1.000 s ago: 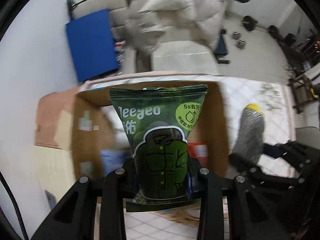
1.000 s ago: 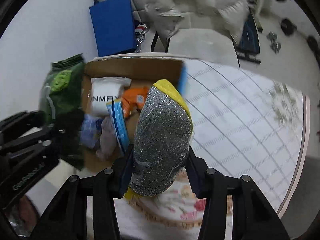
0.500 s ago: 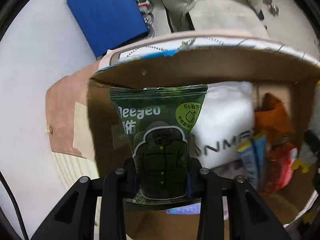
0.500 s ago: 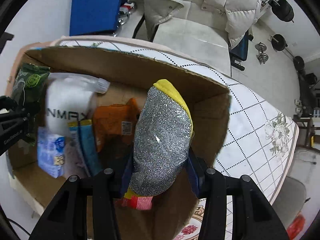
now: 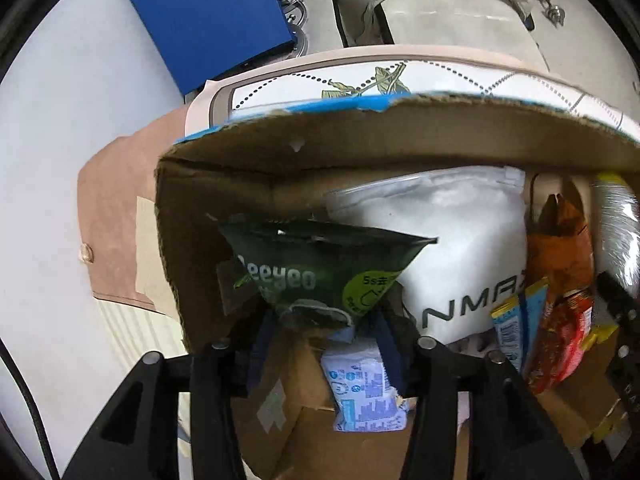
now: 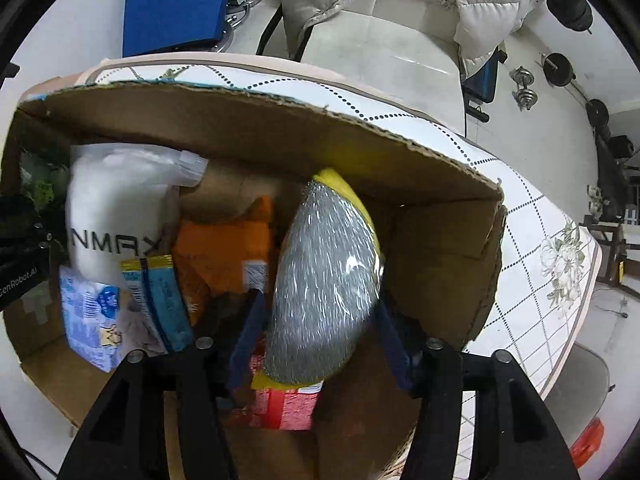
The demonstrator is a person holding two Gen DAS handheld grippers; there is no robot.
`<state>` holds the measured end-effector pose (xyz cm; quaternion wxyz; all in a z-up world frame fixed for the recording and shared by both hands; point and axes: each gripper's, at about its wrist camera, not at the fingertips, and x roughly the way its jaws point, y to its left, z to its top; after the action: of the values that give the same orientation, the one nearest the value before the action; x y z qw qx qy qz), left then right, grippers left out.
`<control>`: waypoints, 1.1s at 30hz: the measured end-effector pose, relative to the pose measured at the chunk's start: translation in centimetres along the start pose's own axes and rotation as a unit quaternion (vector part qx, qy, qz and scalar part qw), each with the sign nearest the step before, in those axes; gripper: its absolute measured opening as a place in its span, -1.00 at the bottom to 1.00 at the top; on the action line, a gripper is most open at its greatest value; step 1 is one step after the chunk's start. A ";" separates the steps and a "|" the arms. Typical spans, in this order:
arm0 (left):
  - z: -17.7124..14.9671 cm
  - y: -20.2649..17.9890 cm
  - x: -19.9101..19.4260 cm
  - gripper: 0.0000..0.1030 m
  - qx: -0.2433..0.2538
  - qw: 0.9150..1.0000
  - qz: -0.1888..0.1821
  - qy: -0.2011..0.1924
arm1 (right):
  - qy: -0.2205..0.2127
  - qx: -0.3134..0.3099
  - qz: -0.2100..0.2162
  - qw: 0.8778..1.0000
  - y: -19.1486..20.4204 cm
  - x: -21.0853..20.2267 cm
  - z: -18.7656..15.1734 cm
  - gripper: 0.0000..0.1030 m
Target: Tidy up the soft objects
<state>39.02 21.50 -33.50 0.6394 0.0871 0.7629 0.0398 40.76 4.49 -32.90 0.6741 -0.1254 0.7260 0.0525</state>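
Observation:
Both grippers reach into an open cardboard box (image 5: 360,136) (image 6: 248,128). My left gripper (image 5: 320,340) has its jaws spread; the green pouch (image 5: 320,264) tips forward off them into the box's left corner. My right gripper (image 6: 316,320) also has its jaws spread, and the silver-and-yellow scouring sponge (image 6: 324,280) slides out between them onto the packets. The sponge also shows at the right edge of the left wrist view (image 5: 616,232).
The box holds a white NMAX bag (image 5: 448,240) (image 6: 112,208), an orange packet (image 6: 224,248), a blue-yellow packet (image 6: 156,300), a red packet (image 6: 284,404) and a blue-white tissue pack (image 5: 364,392). It stands on a quilted tablecloth (image 6: 540,264). A blue panel (image 5: 208,16) and a chair with a white coat (image 6: 384,40) stand behind.
Both grippers moved from above the table down into the box. Their jaws spread apart, and the green pouch and the sponge are tipping out of them.

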 end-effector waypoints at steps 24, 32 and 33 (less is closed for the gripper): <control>-10.0 0.0 -6.3 0.93 -0.088 0.982 -0.109 -0.127 | -0.070 0.086 0.078 0.991 -1.5 -5.3 -10.8 1.00; -12.8 -1.0 -9.1 0.95 -0.085 0.977 -0.080 -0.177 | -0.091 0.103 0.070 0.988 -1.9 -6.5 -13.2 1.00; -13.0 -1.1 -9.4 0.95 -0.084 0.977 -0.079 -0.182 | -0.093 0.104 0.069 0.988 -1.9 -6.8 -13.3 1.00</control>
<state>27.72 19.37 -22.21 0.7734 -0.0213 0.6325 0.0370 28.75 0.16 -24.85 0.7428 0.0013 0.6686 0.0348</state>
